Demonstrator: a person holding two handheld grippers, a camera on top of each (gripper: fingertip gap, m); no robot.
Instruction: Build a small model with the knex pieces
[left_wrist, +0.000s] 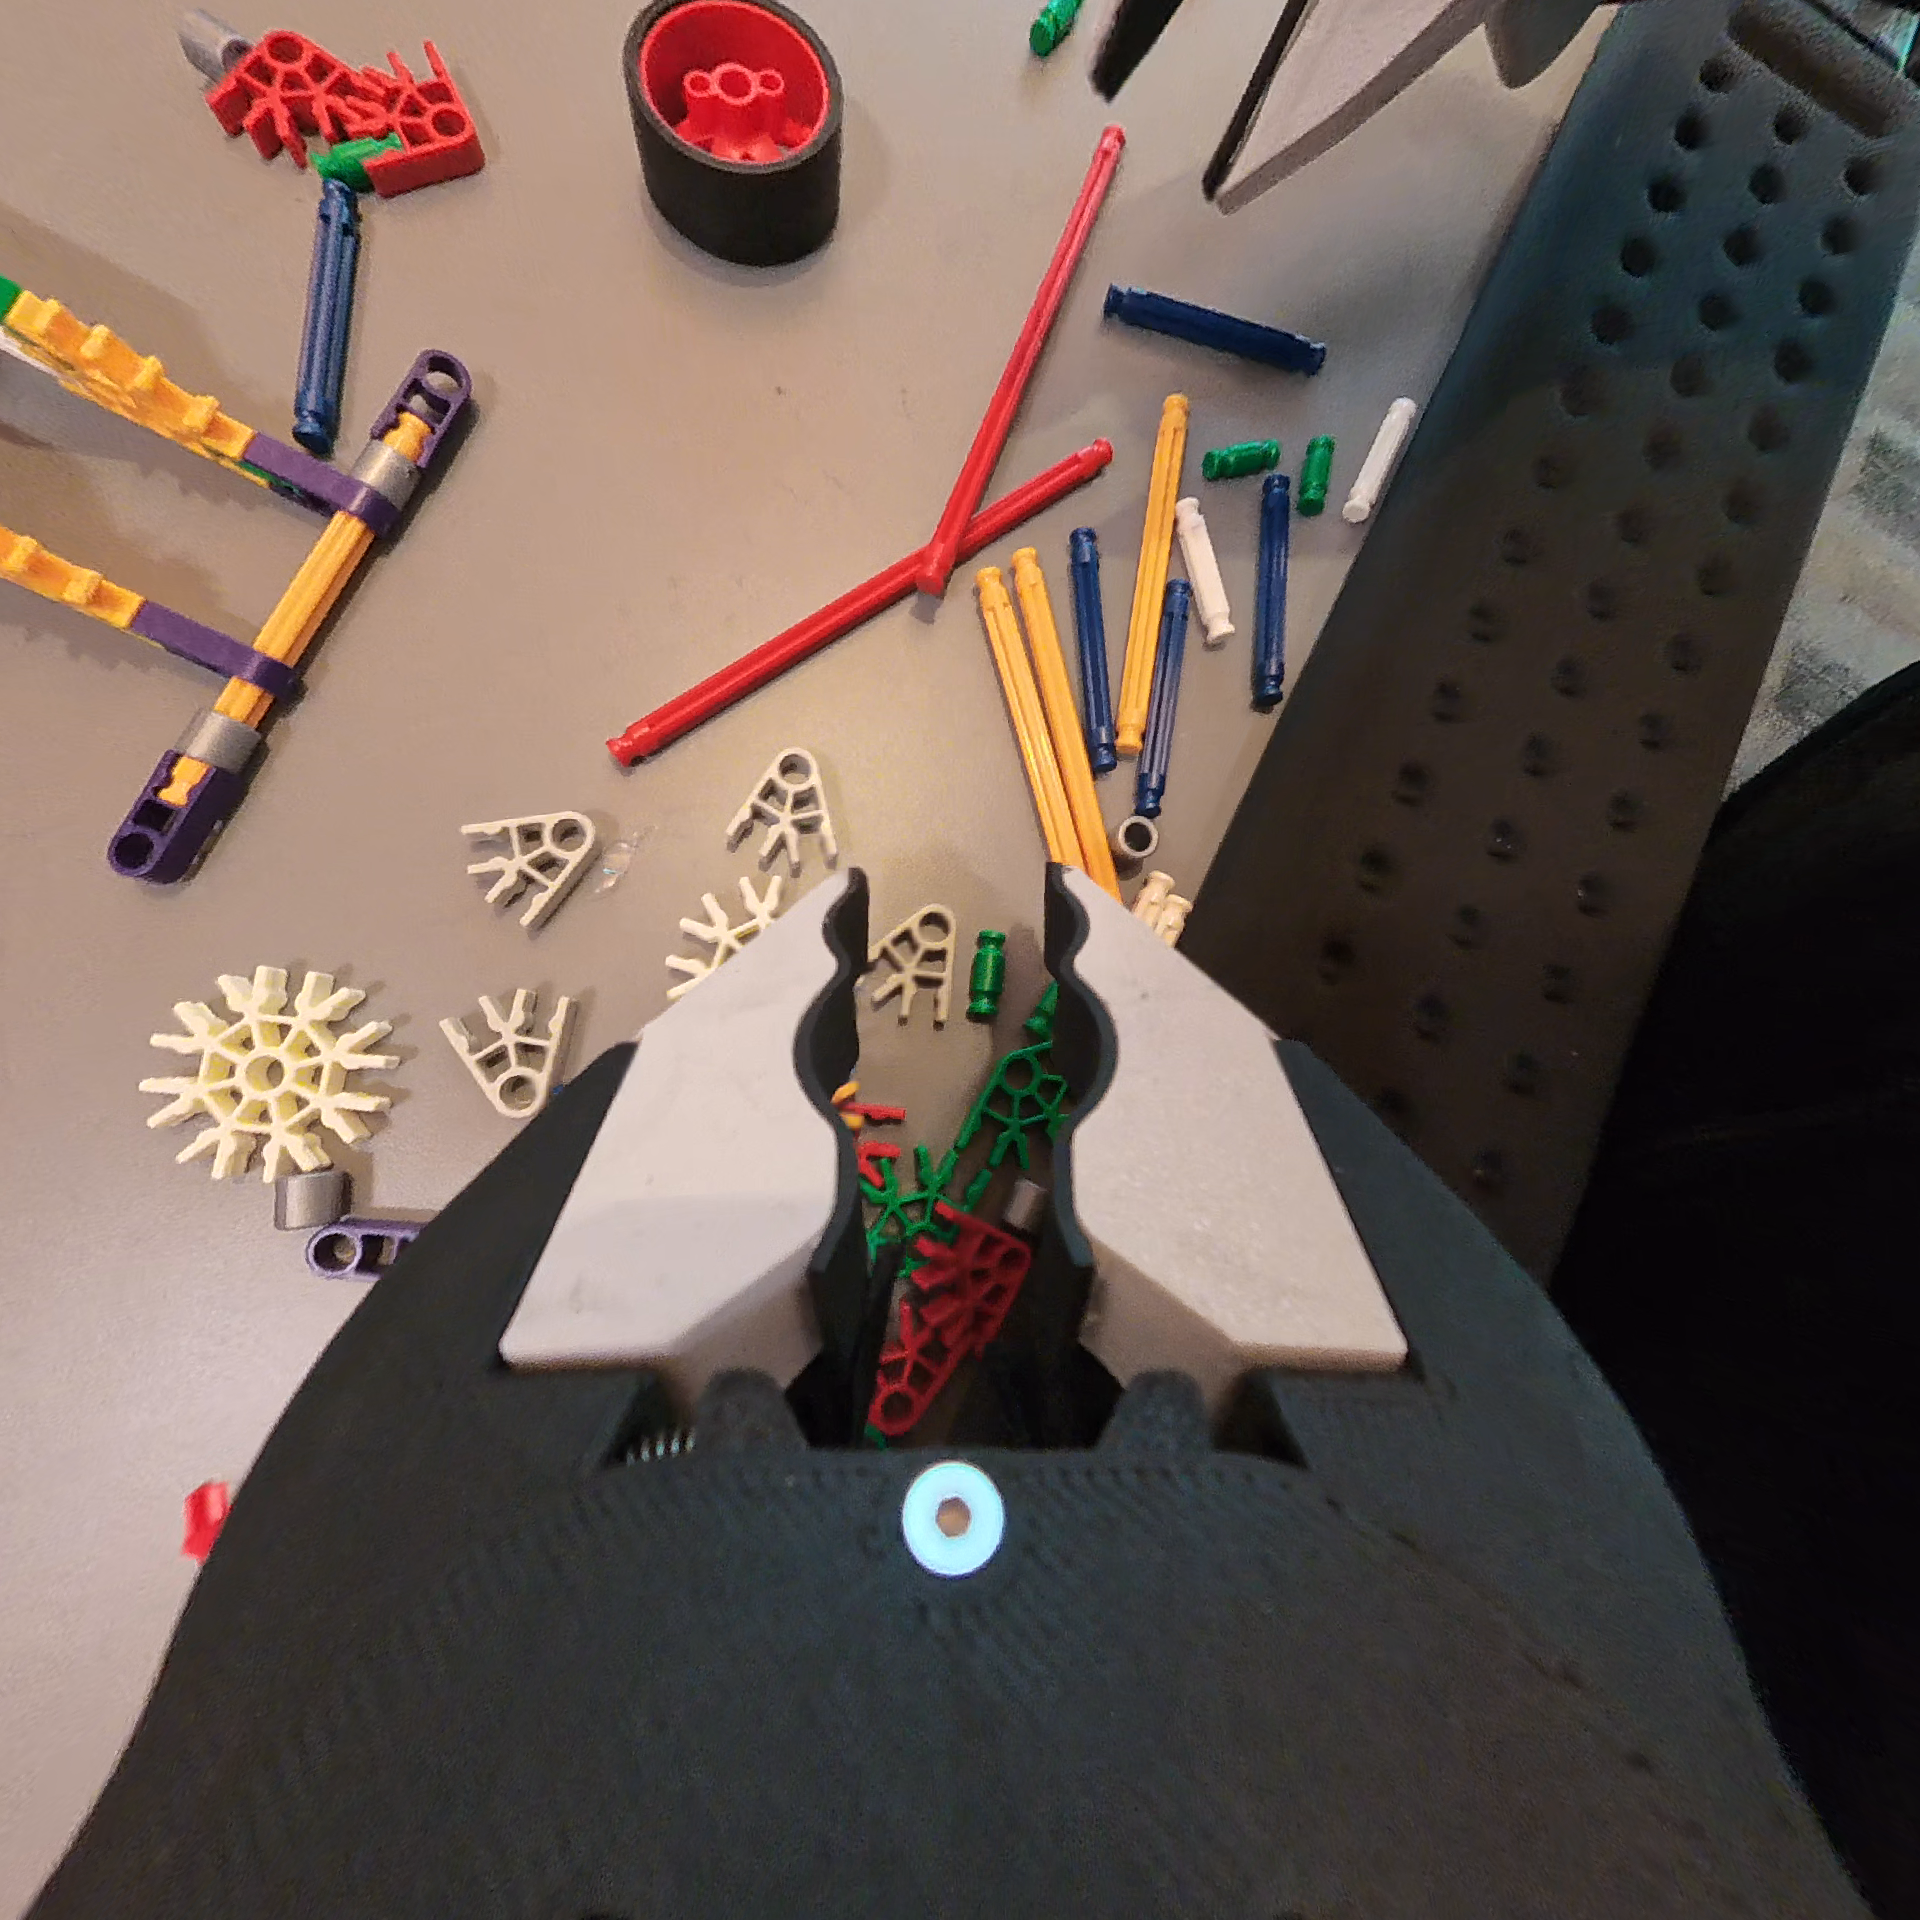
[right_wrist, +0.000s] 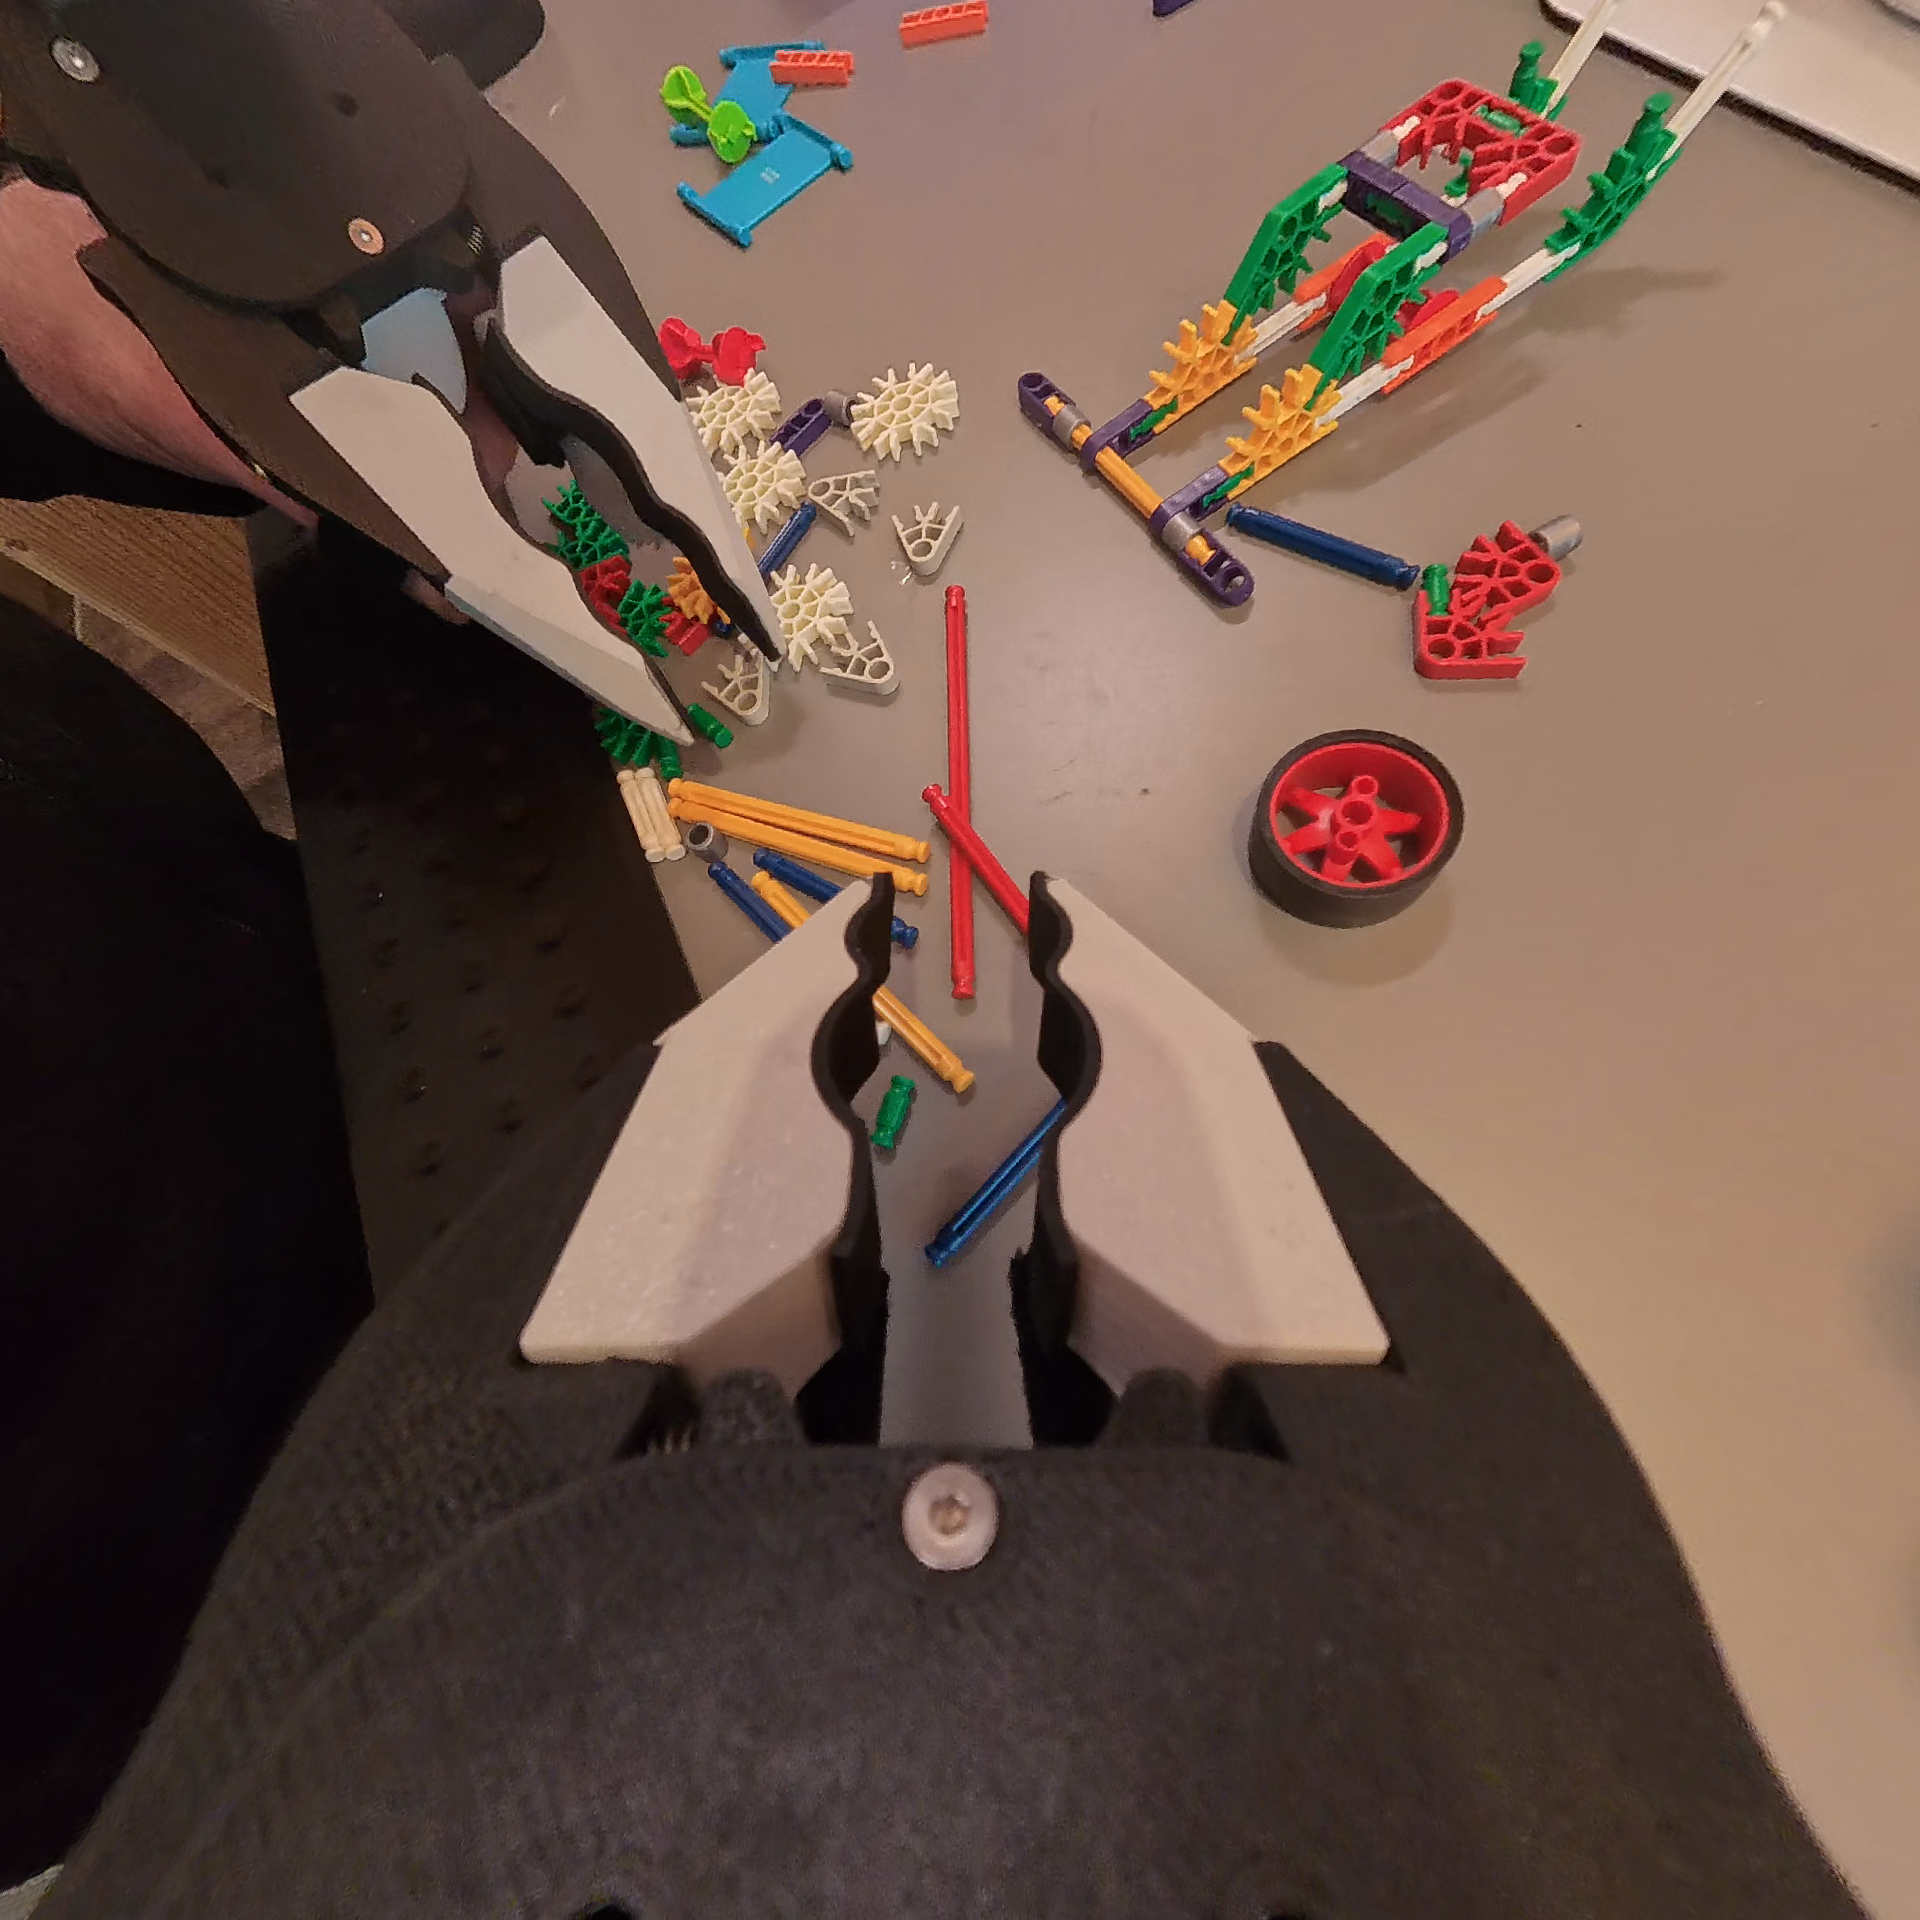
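While a grey desk (right_wrist: 1143, 644) is strewn with construction-toy pieces, both claws are held above it with their jaws parted and nothing gripped. The left gripper (left_wrist: 956, 914) is seen hovering over a heap of green and red connectors (left_wrist: 966, 1226) near the desk's near edge, beside a black perforated chair back (left_wrist: 1558, 727); a small green rod (left_wrist: 985, 971) and a pale connector (left_wrist: 920, 961) lie between its open tips, neither touched. A white snowflake connector (left_wrist: 268, 1070) is found further along that edge. The right gripper (right_wrist: 961, 914) is likewise open about halfway, with two crossed red rods (right_wrist: 958, 790) just ahead of its tips, and a blue rod (right_wrist: 997, 1184), a short green rod (right_wrist: 891, 1112) and a yellow rod (right_wrist: 925, 1039) seen on the desk between its fingers; whether the blue rod is brushed by the right finger cannot be told. A black wheel with a red hub (right_wrist: 1356, 826) stands apart toward the desk's middle, and a partly built frame of green, yellow, purple and red pieces (right_wrist: 1351, 312) lies toward the far edge, with a loose red connector cluster (right_wrist: 1481, 613) near it. As far as can be judged, the frame is assembled only in part, and many rods and connectors are left unattached.
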